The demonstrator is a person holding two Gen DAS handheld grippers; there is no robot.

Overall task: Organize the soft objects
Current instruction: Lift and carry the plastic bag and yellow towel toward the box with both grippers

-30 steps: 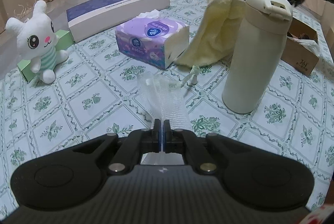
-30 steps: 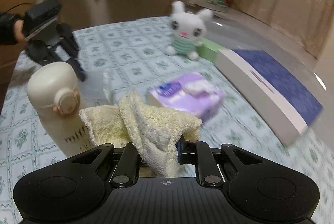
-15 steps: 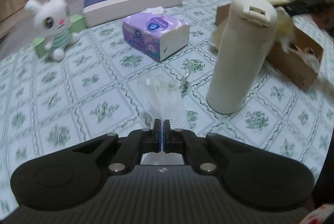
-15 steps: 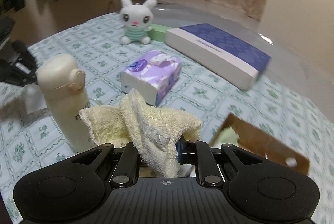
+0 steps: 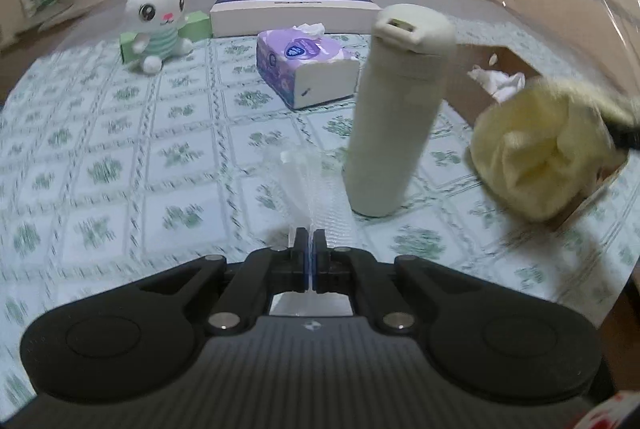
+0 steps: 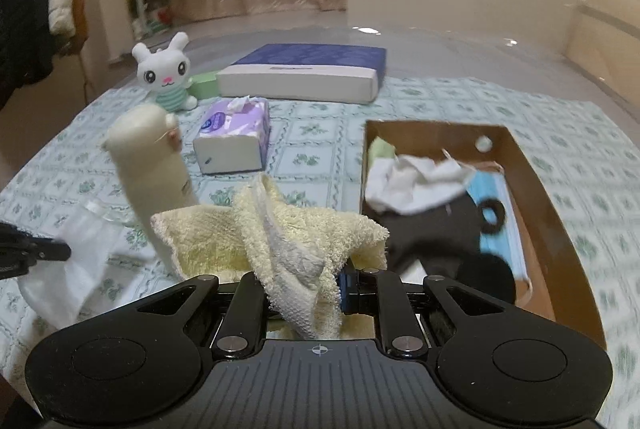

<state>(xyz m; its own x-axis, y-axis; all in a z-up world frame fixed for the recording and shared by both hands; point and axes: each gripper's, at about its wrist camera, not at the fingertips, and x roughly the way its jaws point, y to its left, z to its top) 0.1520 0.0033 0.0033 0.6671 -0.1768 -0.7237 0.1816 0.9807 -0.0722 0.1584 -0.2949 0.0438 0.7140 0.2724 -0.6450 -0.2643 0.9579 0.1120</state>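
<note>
My right gripper (image 6: 304, 289) is clamped on the yellow towel (image 6: 280, 241) at lower centre, just left of the cardboard box (image 6: 536, 197); my left gripper (image 5: 310, 245) pinches a clear plastic bag (image 5: 308, 185) beside the cream bottle (image 5: 400, 109)

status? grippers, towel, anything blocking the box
Left gripper shut on clear plastic bag. Right gripper shut on yellow towel, beside cardboard box. Cream bottle stands left of box, not blocking.

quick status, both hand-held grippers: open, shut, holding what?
Left hand-held gripper: shut on the clear plastic bag.
Right hand-held gripper: shut on the yellow towel.
</note>
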